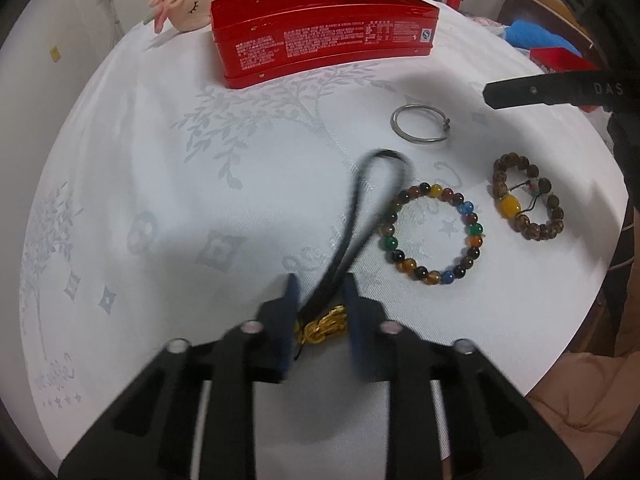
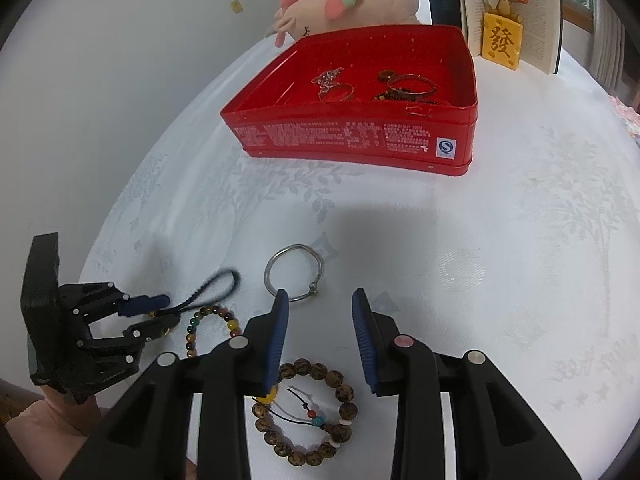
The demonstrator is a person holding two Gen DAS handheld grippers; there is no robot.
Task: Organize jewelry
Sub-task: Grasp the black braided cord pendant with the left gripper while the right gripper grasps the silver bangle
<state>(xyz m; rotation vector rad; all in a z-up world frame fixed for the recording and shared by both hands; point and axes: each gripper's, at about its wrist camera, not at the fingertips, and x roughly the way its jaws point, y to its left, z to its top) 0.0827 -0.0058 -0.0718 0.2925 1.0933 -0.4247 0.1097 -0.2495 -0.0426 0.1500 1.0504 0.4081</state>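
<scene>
The work surface is a counter [image 2: 520, 240] covered with a white cloth bearing a woven tree pattern. At its far side a red tin [image 2: 352, 144] is placed, open at the top; rings, a thin chain and a bangle [image 2: 411, 87] are seen lying on its floor. Behind the tin a pink plush toy [image 2: 352, 4] and an open book [image 2: 516, 12] are placed.

The left gripper [image 1: 320, 300] is pointed steeply down at the near part of the counter. Its fingers [image 1: 290, 312] are drawn in around a gold charm [image 1: 324, 326], from which a black cord loop [image 1: 372, 196] extends away across the cloth. From the right wrist view the charm is seen pinched between the two fingers. The picture is blurred there, so the exact contact points cannot be told.

The right gripper [image 2: 320, 320] is held above the counter with its fingers [image 2: 278, 336] spread and nothing between them.

Three loose items are left on the cloth. A plain silver bangle [image 1: 420, 124] lies nearest the tin. A bracelet of coloured beads [image 1: 434, 234] lies just beside the cord. A bracelet of brown beads [image 1: 528, 200] with one yellow bead lies to its right, below the right gripper.
</scene>
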